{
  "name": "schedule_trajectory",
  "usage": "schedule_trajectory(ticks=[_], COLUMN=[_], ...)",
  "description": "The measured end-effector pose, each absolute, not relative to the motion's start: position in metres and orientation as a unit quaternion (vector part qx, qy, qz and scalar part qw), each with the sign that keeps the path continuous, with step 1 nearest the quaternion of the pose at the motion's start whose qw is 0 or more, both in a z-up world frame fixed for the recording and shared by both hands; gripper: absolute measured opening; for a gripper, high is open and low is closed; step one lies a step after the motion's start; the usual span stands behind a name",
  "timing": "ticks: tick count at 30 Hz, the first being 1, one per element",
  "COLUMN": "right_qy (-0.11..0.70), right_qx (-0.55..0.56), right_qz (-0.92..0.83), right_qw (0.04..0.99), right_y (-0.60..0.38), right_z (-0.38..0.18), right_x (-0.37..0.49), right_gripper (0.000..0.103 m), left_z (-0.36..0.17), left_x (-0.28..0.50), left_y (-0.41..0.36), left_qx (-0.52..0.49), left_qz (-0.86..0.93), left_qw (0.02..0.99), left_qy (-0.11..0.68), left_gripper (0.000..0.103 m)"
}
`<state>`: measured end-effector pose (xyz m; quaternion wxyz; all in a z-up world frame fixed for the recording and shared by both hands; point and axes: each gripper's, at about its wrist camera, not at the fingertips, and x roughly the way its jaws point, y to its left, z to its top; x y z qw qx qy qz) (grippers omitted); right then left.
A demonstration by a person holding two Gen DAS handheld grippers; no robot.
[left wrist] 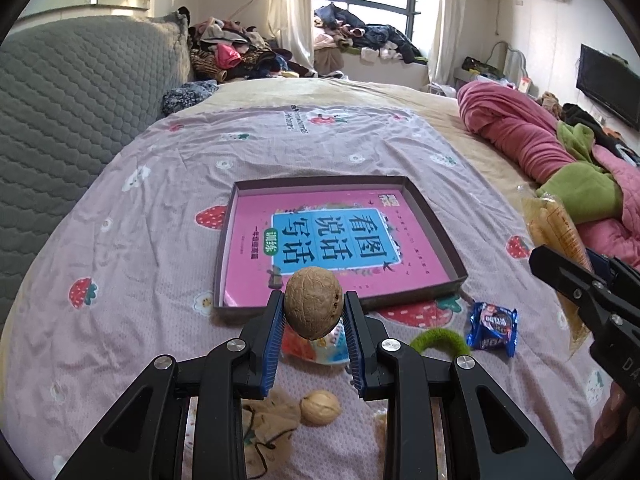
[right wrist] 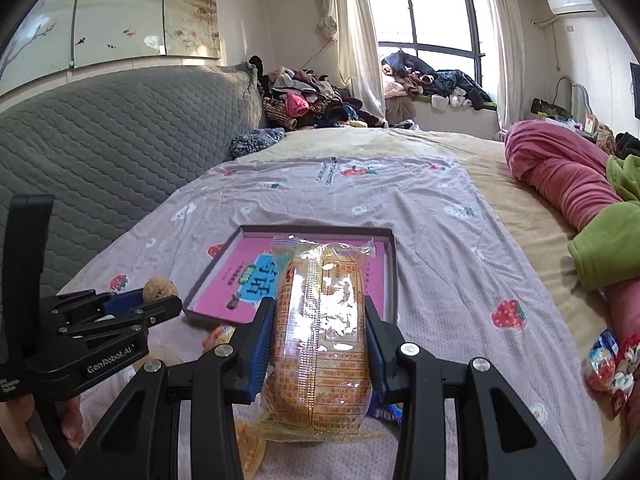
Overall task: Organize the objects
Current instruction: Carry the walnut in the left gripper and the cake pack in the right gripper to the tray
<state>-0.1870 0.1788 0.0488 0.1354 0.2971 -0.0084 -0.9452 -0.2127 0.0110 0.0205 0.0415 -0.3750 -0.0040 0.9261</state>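
My left gripper (left wrist: pixel 314 312) is shut on a brown walnut (left wrist: pixel 313 302) and holds it above the bed, just in front of a shallow dark box (left wrist: pixel 438 220) that holds a pink book (left wrist: pixel 320 248). In the right wrist view the walnut (right wrist: pixel 160 289) shows in the left gripper (right wrist: pixel 154 300) at the left. My right gripper (right wrist: pixel 318 332) is shut on a clear-wrapped bread packet (right wrist: pixel 320 336), held upright before the box (right wrist: pixel 394 272). The packet (left wrist: pixel 556 236) shows at the right of the left wrist view.
On the strawberry-print sheet (left wrist: pixel 160 200) lie a second walnut (left wrist: pixel 320 407), a blue snack packet (left wrist: pixel 494 328), a green fuzzy strip (left wrist: pixel 438 340) and a colourful wrapper (left wrist: pixel 320 348). A grey headboard (left wrist: pixel 72 120) is left; pink and green blankets (left wrist: pixel 520 132) are right. Wrapped sweets (right wrist: pixel 608 364) lie at the right.
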Motion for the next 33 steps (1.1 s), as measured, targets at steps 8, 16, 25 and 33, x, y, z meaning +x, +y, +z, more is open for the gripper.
schedule_trajectory(ticks=[8,16,25,33], right_qy=[-0.001,0.011,0.02,-0.007], right_qx=[0.28,0.276,0.29,0.304], right_qz=[-0.95,-0.951,-0.948,-0.943], right_qw=[0.141,0.14,0.133,0.135], right_y=[0.166,0.158,0.153,0.151], right_z=[0.07,0.076,0.062,0.031], right_x=[-0.216,-0.259,-0.316,-0.369], right_gripper=[0.041,0.041,0.041,0.041], left_z=[0.037,0.038,0.035,0.012], left_x=[-0.24,-0.282,-0.352,-0.405], left_y=[0.005,0.006,0.009,0.002], left_qx=[-0.365,-0.37,-0.388,-0.408], left_qz=[0.93,0.928,0.921,0.912], left_qw=[0.035,0.034,0.039,0.039], left_qy=[0.005,0.003,0.004,-0.002], left_gripper=[0.03,0.03,0.03,0.03])
